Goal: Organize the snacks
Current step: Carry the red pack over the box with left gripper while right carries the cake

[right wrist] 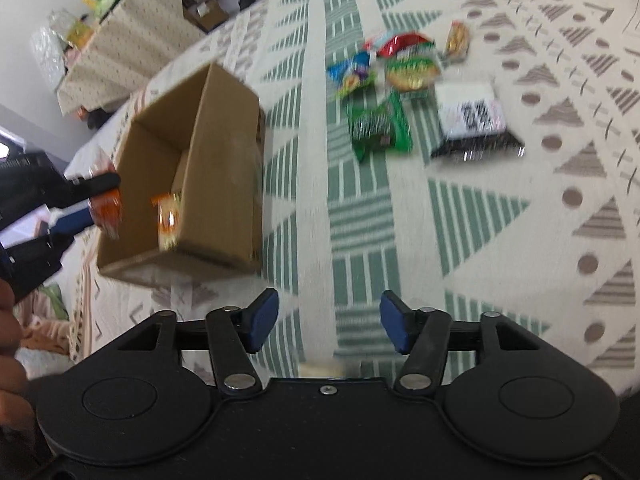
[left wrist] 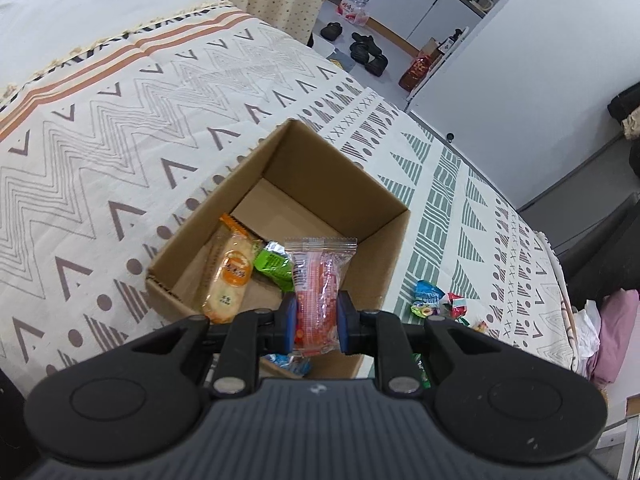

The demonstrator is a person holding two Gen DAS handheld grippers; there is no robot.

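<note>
Left-wrist view is looking down into the open brown cardboard box, which is sitting on a bed under a cream patterned blanket with grey zigzags and green triangles. The left gripper is gripping a clear plastic packet of orange-red snacks; its blue-padded fingers are pressing on the packet's two sides, and the packet is hanging upright over the box's near edge. Inside the box, an orange-and-cream rice cracker packet is leaning against the left wall, and a bright green foil packet is lying just beside it, near the middle of the box floor. To the right of the box, a loose cluster of small colourful wrappers is lying on the blanket.

Right-wrist view, blurred, is showing the right gripper with its fingers standing apart and nothing between them, hovering over the blanket to the right of the box. Farther right of the box, a green packet, a blue-and-yellow wrapper, a red-and-green round packet and a white-and-black packet are lying close together. The left gripper with its packet is showing at the box's left side.
</note>
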